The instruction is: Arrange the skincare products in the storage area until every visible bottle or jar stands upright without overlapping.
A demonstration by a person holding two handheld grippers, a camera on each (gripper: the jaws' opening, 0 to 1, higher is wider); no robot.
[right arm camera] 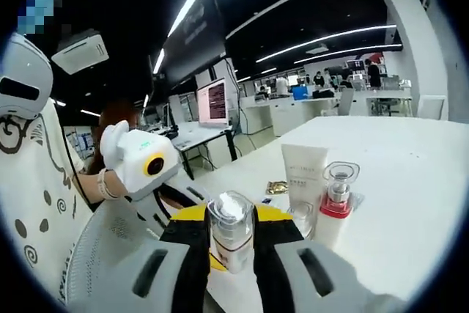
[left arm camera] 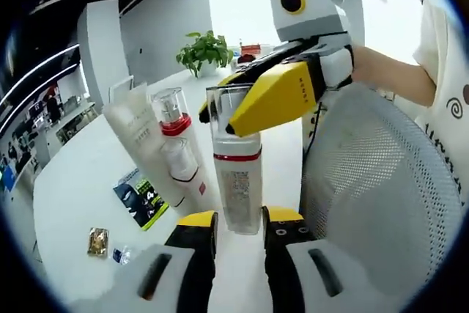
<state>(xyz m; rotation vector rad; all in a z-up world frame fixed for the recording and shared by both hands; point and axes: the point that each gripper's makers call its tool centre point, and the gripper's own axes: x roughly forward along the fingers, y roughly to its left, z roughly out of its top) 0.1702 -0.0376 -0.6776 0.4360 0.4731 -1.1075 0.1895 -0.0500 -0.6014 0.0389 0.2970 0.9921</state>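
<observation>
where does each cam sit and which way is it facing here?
Left gripper view: rides the left gripper, faces the clear-capped bottle, tube and plant; right gripper clamps the cap.
Right gripper view: rides the right gripper, faces the open office; left gripper, sleeve show.
Shared: bottle, tube, table.

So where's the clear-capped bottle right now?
The bottle stands upright on the white table, its cap between the right gripper jaws, beside the white tube and pump bottle.

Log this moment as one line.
right gripper jaws closed on clear-capped bottle top | left gripper jaws around its base | white tube, red-collared bottle upright beside it
</observation>
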